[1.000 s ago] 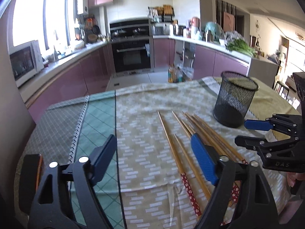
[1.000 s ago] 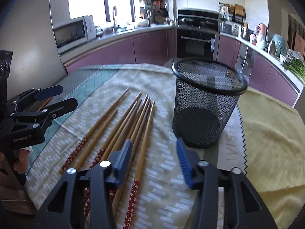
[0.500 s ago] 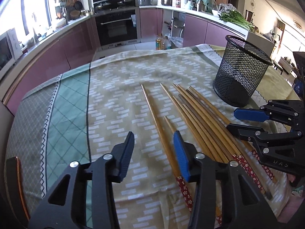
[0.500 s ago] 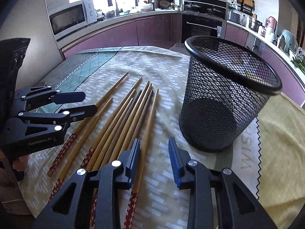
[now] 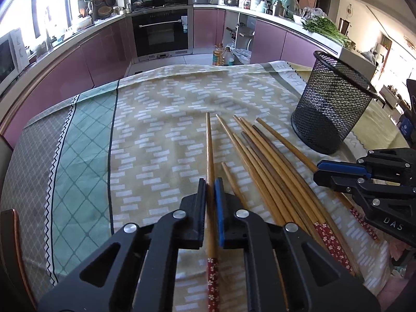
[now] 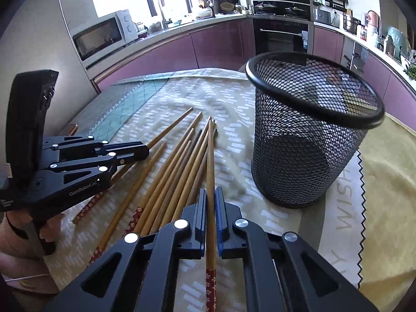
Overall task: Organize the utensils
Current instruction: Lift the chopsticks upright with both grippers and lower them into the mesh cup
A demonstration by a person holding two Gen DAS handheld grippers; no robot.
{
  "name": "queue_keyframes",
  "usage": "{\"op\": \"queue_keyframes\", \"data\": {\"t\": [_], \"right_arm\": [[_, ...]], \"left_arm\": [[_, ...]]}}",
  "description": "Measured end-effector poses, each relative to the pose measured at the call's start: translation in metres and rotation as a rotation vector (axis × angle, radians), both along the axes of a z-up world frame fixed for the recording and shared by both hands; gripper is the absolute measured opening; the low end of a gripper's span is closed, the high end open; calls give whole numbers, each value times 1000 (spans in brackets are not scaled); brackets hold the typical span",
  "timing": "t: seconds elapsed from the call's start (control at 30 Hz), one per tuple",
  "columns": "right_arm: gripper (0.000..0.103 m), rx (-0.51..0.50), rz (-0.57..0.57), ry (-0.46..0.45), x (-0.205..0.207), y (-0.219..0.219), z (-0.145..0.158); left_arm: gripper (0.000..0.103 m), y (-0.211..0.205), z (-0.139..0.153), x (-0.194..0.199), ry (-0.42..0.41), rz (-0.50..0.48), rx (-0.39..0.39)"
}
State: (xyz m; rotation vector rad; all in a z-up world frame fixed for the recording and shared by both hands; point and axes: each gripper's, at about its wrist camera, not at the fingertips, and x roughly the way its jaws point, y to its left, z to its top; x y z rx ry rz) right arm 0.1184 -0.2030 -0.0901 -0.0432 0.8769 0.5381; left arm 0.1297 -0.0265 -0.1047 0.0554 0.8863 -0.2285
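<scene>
Several wooden chopsticks with red flowered ends lie side by side on the tablecloth. My left gripper is shut on the leftmost chopstick, still low on the cloth. My right gripper is shut on the rightmost chopstick of the row. A black mesh holder stands upright just right of the row, seen also in the left wrist view. Each gripper shows in the other's view: the right one and the left one.
The table carries a beige patterned cloth with a green checked band at the left and a yellow cloth at the right. A chair back stands at the left edge. Kitchen counters and an oven lie beyond.
Both grippers moved down and forward over the chopsticks and closed, the left on the leftmost chopstick, the right on the rightmost one.
</scene>
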Motion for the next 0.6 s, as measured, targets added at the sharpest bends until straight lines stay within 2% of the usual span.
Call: {"op": "queue_keyframes", "data": {"t": [0.13, 0.6], "right_arm": [[6, 53, 24, -50, -14, -7, 18], [6, 240, -7, -265, -39, -56, 96]], "left_arm": [[8, 8, 18, -13, -33, -21, -52], [7, 13, 132, -56, -251, -185, -297]]}}
